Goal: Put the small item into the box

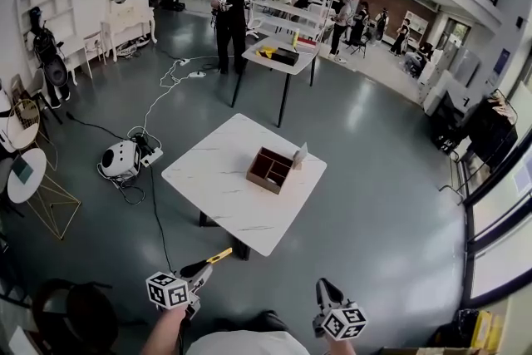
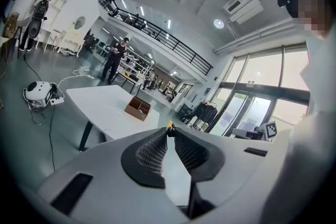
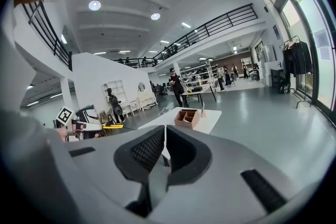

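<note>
Carry step: my left tool point(image 1: 207, 263) pinches the small yellow item point(image 1: 221, 255), my right tool point(image 1: 323, 285) is closed and empty; next I must reach the brown divided box point(image 1: 270, 170) at twelve o'clock.

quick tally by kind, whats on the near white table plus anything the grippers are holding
brown box: 1
grey upright piece beside the box: 1
yellow small item, held in the left gripper: 1
total: 3
</note>
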Motion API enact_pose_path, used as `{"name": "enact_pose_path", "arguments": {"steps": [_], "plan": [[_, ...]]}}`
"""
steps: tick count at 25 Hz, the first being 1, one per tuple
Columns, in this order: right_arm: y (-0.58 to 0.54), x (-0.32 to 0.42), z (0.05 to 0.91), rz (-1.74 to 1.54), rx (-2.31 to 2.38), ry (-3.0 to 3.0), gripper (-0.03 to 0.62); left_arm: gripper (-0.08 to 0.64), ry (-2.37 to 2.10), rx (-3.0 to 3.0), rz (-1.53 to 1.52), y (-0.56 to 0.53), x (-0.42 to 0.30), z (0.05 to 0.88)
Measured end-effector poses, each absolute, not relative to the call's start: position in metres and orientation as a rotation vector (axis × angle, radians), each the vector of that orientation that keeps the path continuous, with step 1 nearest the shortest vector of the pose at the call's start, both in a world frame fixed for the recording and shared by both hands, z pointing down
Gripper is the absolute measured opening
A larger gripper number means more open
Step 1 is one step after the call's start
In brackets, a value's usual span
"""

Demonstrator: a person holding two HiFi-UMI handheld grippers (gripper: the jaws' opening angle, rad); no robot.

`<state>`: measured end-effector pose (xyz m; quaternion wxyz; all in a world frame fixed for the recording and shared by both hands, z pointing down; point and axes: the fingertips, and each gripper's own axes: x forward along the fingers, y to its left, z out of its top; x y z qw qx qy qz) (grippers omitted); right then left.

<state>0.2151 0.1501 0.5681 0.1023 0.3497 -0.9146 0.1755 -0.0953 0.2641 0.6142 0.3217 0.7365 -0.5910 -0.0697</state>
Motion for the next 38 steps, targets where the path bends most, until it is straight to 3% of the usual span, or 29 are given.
{"name": "enact_pose_path", "arguments": {"steps": [14, 38], "plan": [[0.115, 0.183, 0.582, 0.536, 0.965, -2.703, 0.031, 0.055, -1.594, 1.884, -0.188, 0.240, -0.127, 0.622], [-0.050, 0.108, 0.602, 0.554, 0.781, -2.655, 0.031, 0.055, -1.716, 1.788, -0.158, 0.120, -0.174, 0.611]]}}
